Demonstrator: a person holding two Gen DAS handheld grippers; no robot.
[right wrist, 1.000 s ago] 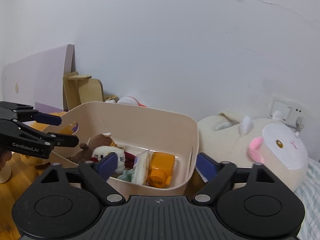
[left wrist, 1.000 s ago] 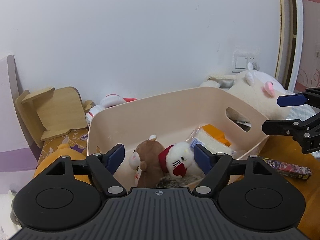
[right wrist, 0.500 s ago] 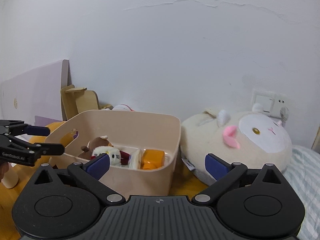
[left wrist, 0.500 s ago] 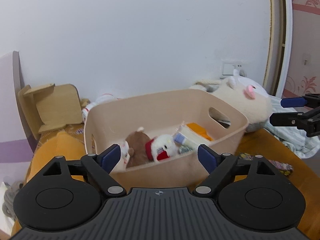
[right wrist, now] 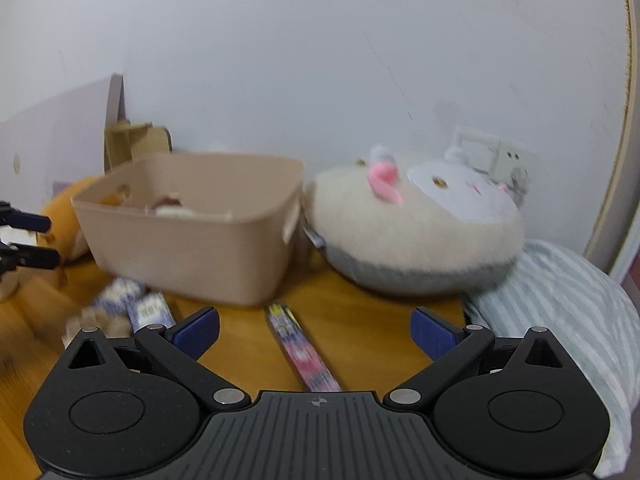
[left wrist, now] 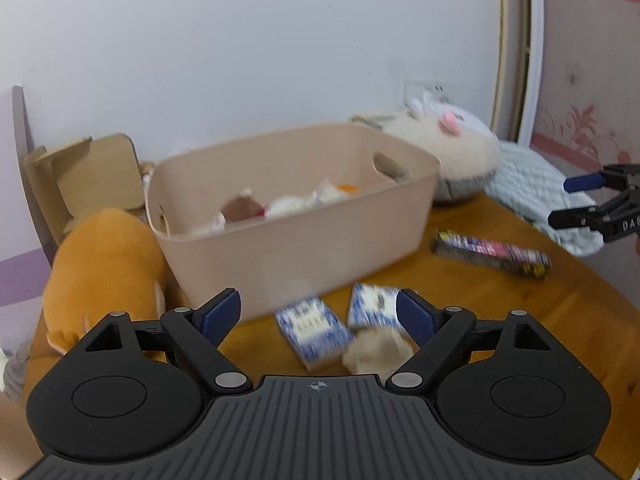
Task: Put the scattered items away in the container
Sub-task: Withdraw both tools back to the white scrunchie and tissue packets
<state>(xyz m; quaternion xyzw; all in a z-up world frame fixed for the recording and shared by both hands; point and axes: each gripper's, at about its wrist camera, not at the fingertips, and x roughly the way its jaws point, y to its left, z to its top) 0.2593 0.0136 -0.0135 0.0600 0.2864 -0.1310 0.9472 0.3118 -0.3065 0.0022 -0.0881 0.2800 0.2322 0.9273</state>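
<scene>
Between both pairs of fingers, loose items lie on the desk in front of the bin.

From the left wrist, the left gripper (left wrist: 318,314) stands spread wide and empty; two blue-and-white packets (left wrist: 314,330) and a beige lump (left wrist: 376,350) lie just ahead, near the front wall of the bin (left wrist: 288,240). From the right wrist, the right gripper (right wrist: 314,330) is likewise spread, holding nothing; the long patterned box (right wrist: 300,350) lies between its fingers, long axis running away toward the bin, so this hand is nearer it.

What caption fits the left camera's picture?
Open left gripper hovers over two blue packets beside the beige bin.
</scene>
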